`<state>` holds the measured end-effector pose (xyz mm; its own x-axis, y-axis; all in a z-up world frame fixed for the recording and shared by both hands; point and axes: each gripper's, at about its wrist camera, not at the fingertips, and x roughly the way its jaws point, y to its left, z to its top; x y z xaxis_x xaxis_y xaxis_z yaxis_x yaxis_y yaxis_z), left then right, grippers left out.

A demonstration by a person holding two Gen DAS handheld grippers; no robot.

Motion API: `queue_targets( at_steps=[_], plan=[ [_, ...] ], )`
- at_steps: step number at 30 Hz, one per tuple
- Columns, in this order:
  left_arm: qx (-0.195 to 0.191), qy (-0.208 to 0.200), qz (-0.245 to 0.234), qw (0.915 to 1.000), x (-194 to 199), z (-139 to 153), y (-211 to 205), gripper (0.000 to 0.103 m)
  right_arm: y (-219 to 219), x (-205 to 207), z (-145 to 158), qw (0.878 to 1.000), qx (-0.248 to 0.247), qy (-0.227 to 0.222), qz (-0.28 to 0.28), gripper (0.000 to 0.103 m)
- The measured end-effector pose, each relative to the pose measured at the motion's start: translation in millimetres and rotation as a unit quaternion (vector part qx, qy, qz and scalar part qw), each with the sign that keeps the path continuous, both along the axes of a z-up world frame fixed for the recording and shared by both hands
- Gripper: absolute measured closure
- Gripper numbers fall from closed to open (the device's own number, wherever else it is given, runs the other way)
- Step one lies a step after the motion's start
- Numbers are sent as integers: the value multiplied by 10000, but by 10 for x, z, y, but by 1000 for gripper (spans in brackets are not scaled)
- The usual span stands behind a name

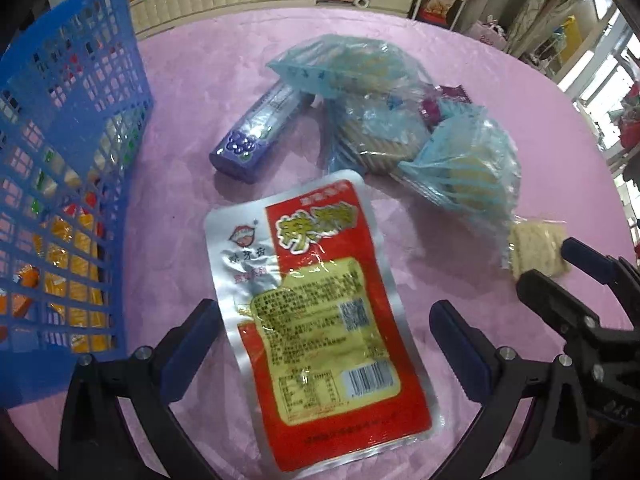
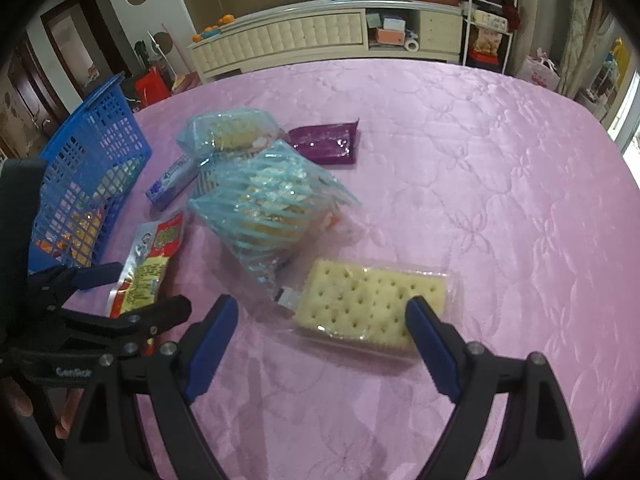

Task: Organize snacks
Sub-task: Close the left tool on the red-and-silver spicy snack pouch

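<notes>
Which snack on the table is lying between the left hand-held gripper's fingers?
The red and silver packet. It lies flat between the open left hand-held gripper; the blue bags and purple tube lie farther off.

Soft daylight is coming from windows (image 1: 624, 92) far right; glare is glinting on the red packet (image 1: 320, 320); fisheye edges are bending, darkening.

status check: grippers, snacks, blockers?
Left gripper open over red snack pouch. Right gripper open over cracker pack. Blue basket left, path unobstructed.
</notes>
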<state>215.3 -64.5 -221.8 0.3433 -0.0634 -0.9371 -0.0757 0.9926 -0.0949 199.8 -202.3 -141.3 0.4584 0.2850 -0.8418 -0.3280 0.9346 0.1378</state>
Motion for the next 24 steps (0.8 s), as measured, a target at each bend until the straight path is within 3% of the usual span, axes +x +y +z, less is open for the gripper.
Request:
queue_targets(
  at_steps=[5,9,10,12,17,19,24],
  plan=[
    [232,32,-49,9997,58,-36,-69,0,1,25,2,10000,-34,-41,12,14],
    [128,38,-62,9999,29,-32,-48,2,-24,19,5,10000,-33,-40,-27,14],
    [170,40,-60,9998,45,-28,-53,4,-35,16,4,10000,-26,-37,-39,14],
    [364,54,-45,9993,17,3,1,19,-44,10,2,10000,-42,-33,-53,14],
    [342,105,55,9993,-19,42,12,32,-32,-27,21,10000,20,16,-3,14],
    [302,54,95,9995,-45,79,35,49,-22,-50,35,10000,9,5,13,14],
    [297,5,12,9996,-155,132,118,62,-64,-81,54,10000,-26,23,-20,14]
  ],
)
